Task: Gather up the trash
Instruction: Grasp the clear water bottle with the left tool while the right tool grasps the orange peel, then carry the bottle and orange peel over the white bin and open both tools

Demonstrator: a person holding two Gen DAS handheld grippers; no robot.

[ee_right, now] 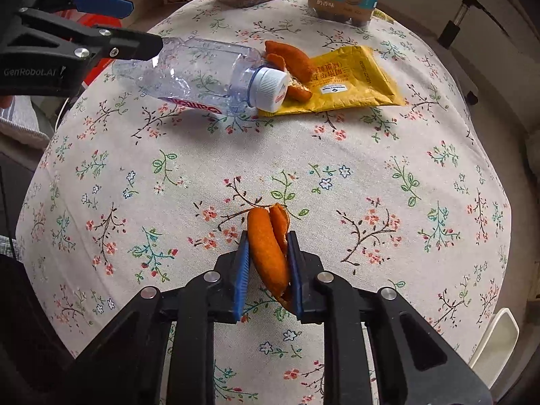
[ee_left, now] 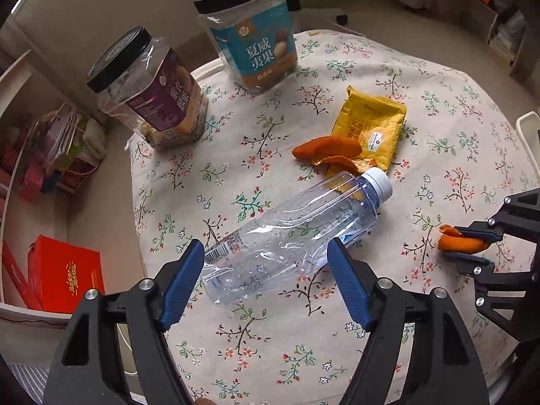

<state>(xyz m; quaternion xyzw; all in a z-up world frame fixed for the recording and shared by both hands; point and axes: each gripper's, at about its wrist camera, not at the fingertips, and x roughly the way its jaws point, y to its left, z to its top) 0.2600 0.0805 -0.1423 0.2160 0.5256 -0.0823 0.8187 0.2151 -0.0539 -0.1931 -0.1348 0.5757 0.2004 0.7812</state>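
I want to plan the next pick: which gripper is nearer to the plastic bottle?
Left. The left gripper is open with its fingers on either side of the plastic bottle. The right gripper is apart from it, shut on an orange peel.

A round table (ee_left: 455, 141) wore a floral cloth (ee_right: 371, 155). Beyond its left edge stood cluttered shelves (ee_left: 60, 148) and a red box (ee_left: 64, 273) on the pale floor (ee_left: 91, 209).

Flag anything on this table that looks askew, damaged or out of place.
The clear plastic bottle lies on its side, dented, its cap against the yellow packet, which looks torn open. Orange peel pieces lie loose on the packet. The two nut jars stand upright.
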